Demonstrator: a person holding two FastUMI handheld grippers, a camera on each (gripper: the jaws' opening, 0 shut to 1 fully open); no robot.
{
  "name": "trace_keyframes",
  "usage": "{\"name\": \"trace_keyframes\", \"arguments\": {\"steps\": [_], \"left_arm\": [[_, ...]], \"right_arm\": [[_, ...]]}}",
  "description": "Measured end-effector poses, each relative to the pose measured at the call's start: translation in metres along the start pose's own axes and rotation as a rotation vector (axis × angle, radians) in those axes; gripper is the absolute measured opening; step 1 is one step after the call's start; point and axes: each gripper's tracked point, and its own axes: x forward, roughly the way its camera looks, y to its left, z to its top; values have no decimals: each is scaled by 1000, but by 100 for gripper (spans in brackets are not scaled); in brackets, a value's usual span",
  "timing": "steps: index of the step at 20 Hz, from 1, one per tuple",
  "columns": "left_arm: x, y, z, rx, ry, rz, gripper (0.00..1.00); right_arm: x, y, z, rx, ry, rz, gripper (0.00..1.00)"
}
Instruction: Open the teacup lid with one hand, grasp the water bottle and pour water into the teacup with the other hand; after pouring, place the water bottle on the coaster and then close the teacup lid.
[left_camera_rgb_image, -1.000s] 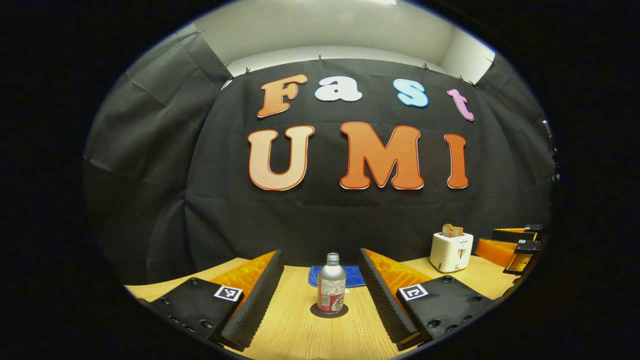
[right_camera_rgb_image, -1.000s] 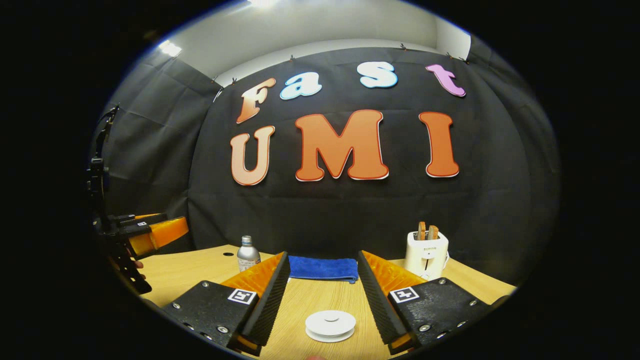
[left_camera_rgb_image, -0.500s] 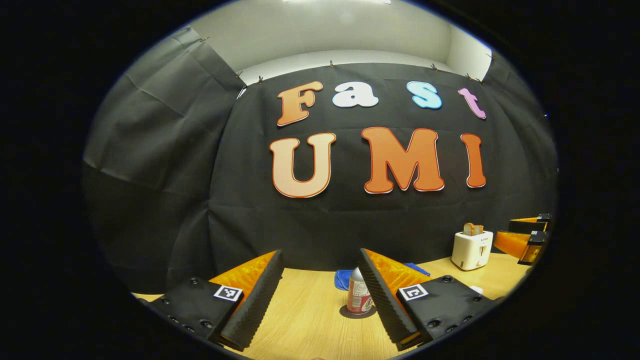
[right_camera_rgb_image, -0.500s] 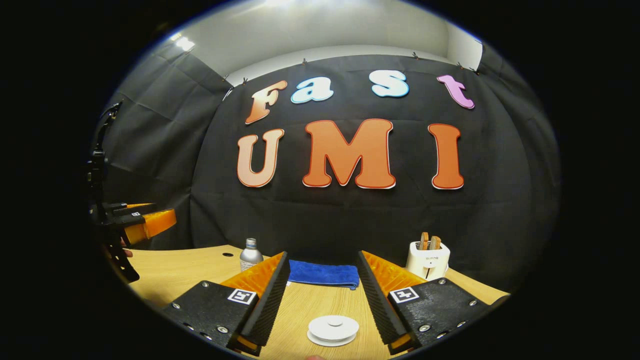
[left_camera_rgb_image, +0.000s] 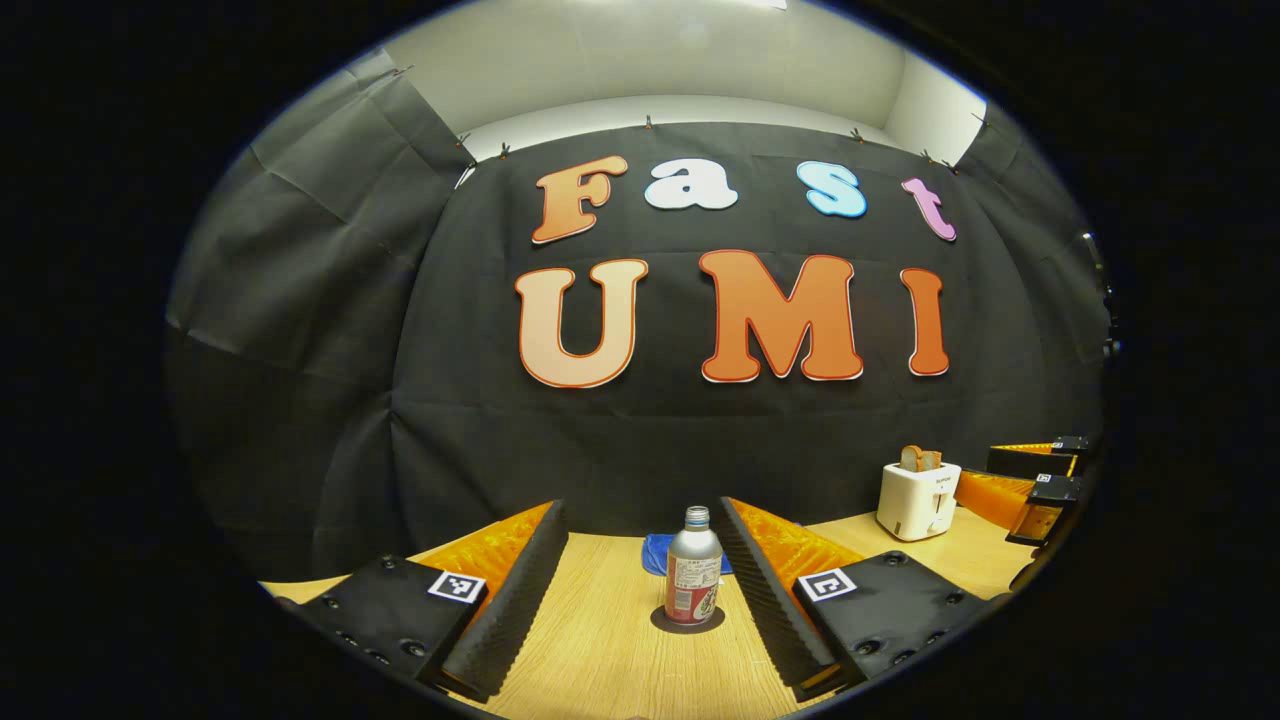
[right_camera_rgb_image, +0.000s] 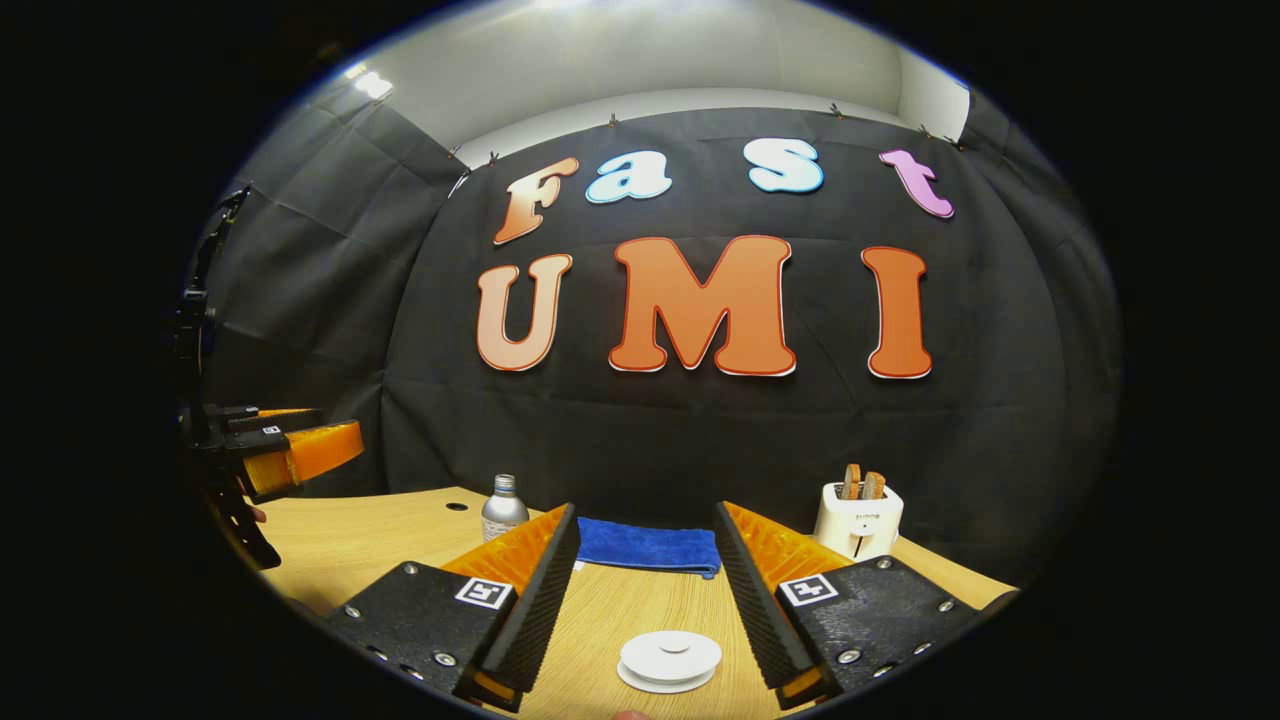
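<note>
While both grippers hang spread above the table (left_camera_rgb_image: 600, 650), noted left to right. Left gripper view: left gripper (left_camera_rgb_image: 640, 590) wide apart, gripping nothing; water bottle (left_camera_rgb_image: 693, 580) upright at lower centre, seated on dark coaster (left_camera_rgb_image: 662, 622), just ahead of the fingers, untouched; blue cloth (left_camera_rgb_image: 655, 553) behind; toaster (left_camera_rgb_image: 917, 498) at right. Right gripper view: other gripper at left edge; bottle left of centre, far back; right gripper (right_camera_rgb_image: 645, 590) spread, clamping nothing; white teacup lid (right_camera_rgb_image: 669, 660) low at centre between the fingers, untouched, cup body not discernible. Judged: bottle parked on coaster, so lid closing in hand or finished; cannot tell which. Next move, if pending: lower and close on lid squarely.
</note>
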Motion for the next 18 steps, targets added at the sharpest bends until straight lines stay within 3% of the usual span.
{"name": "trace_keyframes", "arguments": {"steps": [14, 15, 18], "left_arm": [[6, -5, -5, -40, 40, -23, 98], [6, -6, -5, -42, 38, -24, 98], [8, -8, -9, -46, 46, -33, 98]], "right_arm": [[-1, -5, 12, -25, 7, -8, 82], [-1, -5, 14, -24, 6, -7, 86], [-1, -5, 12, -26, 8, -6, 82]]}}
